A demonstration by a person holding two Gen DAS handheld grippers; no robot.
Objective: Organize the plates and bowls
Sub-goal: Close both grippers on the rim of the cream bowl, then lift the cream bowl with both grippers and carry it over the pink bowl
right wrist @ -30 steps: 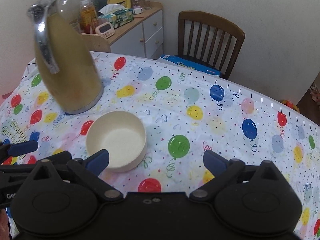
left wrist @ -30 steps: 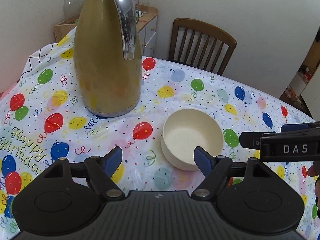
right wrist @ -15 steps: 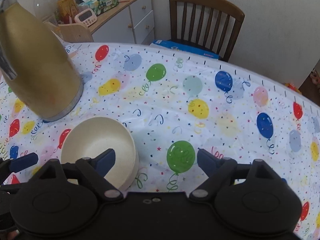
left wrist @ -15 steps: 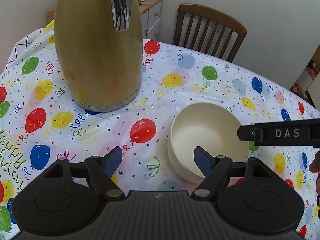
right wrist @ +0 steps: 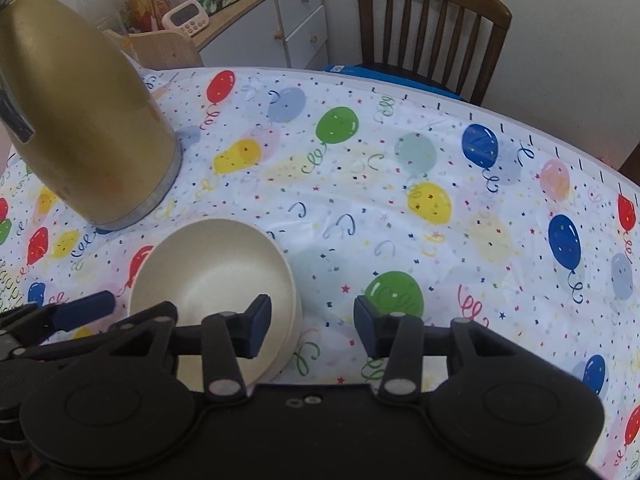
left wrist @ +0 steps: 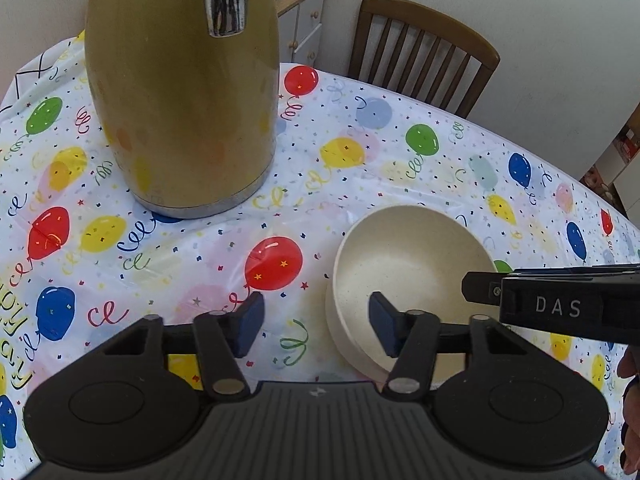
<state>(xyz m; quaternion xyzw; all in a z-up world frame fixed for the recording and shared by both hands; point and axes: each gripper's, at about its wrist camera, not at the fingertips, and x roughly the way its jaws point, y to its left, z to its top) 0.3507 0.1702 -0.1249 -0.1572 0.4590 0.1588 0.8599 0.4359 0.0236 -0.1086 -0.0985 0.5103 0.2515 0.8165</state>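
Note:
A cream bowl [left wrist: 412, 264] [right wrist: 212, 272] stands upright on the balloon tablecloth [left wrist: 360, 152]. My left gripper [left wrist: 318, 328] straddles the bowl's left wall, with its right finger inside and its left finger outside. Its jaws are closing and the pads are still clear of the wall. My right gripper [right wrist: 312, 328] straddles the opposite wall, left finger in the bowl, right finger outside. Its jaws are also closing, with a gap still left to the wall. The right gripper's body [left wrist: 560, 304] shows over the bowl in the left wrist view.
A tall gold thermos jug [left wrist: 180, 92] [right wrist: 76, 120] stands just behind and left of the bowl. A wooden chair [right wrist: 432, 24] is at the table's far edge. A cabinet [right wrist: 256, 20] with a timer, tissue box and bottles lies beyond.
Both grippers came down and closer onto the bowl, one over each side of its rim. Both pairs of jaws have narrowed. The bowl has not moved.

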